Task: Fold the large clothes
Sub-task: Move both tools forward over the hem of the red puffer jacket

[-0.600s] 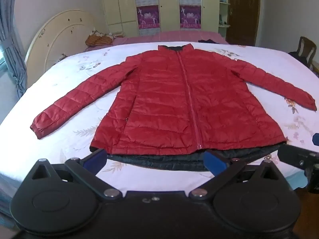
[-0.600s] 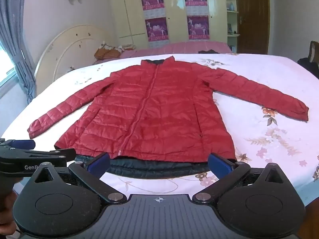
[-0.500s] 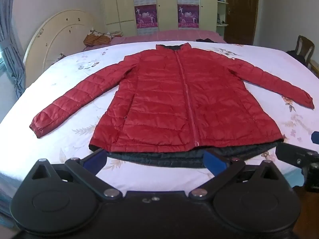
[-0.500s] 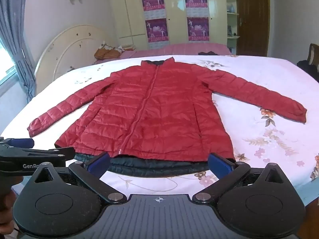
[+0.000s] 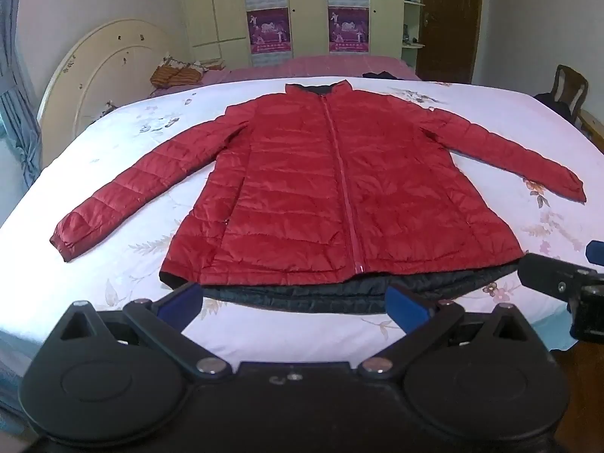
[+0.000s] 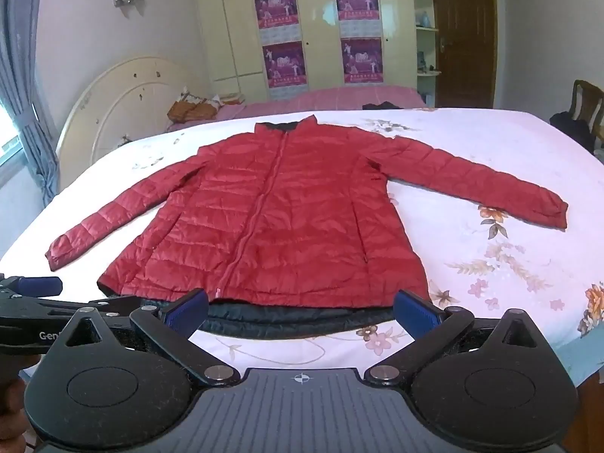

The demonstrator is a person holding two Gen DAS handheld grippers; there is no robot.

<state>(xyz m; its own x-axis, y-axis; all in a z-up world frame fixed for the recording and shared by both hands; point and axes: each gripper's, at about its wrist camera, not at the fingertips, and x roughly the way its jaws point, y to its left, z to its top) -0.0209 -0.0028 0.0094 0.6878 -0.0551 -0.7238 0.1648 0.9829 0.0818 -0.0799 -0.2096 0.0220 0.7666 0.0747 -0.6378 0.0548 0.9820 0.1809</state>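
Note:
A red quilted jacket (image 5: 324,196) (image 6: 271,226) lies flat on the bed, zipped, front up, both sleeves spread out to the sides, collar at the far end. A dark lining edge (image 5: 339,294) shows under its near hem. My left gripper (image 5: 294,304) hangs open just short of that hem, nothing between its blue pads. My right gripper (image 6: 302,311) is open too, above the near hem, holding nothing. Each gripper shows at the edge of the other's view.
The bed (image 5: 113,151) has a white floral sheet and a cream headboard (image 5: 98,71) at the left. A second pink bed (image 6: 351,98), a wardrobe with posters (image 6: 317,26), a brown door (image 6: 464,34) and a chair (image 5: 570,90) stand beyond.
Both views have drifted slightly; the jacket sits a little higher and farther in the frames. The jacket itself has not moved and both grippers stay open.

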